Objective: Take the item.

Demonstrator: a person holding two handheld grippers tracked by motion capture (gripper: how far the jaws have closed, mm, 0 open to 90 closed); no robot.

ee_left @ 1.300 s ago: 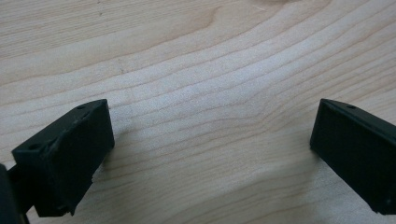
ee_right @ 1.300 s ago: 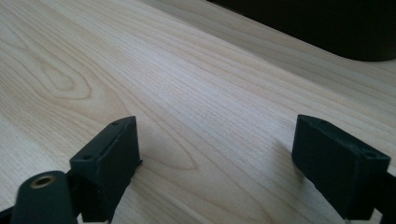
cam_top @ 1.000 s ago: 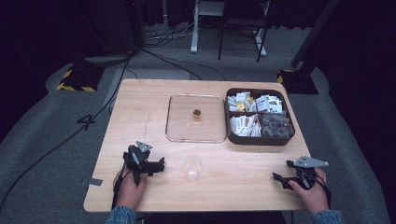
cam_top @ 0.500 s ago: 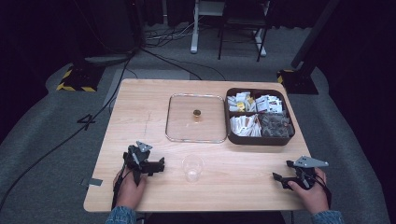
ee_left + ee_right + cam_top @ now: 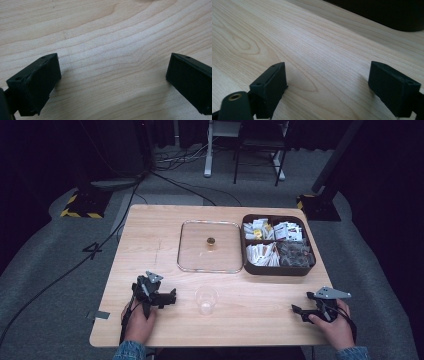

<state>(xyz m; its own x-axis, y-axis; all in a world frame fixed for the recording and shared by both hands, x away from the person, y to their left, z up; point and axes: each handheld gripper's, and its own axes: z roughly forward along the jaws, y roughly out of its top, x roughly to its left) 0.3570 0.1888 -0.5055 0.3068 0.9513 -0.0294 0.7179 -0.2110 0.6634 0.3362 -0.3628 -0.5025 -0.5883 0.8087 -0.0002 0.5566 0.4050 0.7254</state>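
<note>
My left gripper [image 5: 167, 297] rests on the wooden table [image 5: 150, 245] near its front left, held by a hand, and stands open over bare wood [image 5: 112, 65]. My right gripper [image 5: 302, 306] lies at the front right, also open with nothing between its jaws [image 5: 327, 82]. A clear plastic cup [image 5: 206, 299] stands upright between the two grippers, closer to the left one. Behind it lies a clear square lid [image 5: 210, 247] with a small brass knob [image 5: 211, 241]. To its right sits a dark compartment box [image 5: 278, 268] holding several packets.
The dark box's wall [image 5: 384, 15] shows at the top of the right gripper view. Beyond the table lie cables [image 5: 165, 175], a desk frame's legs [image 5: 207, 150] and yellow-black striped stand bases [image 5: 80, 205] on the grey floor.
</note>
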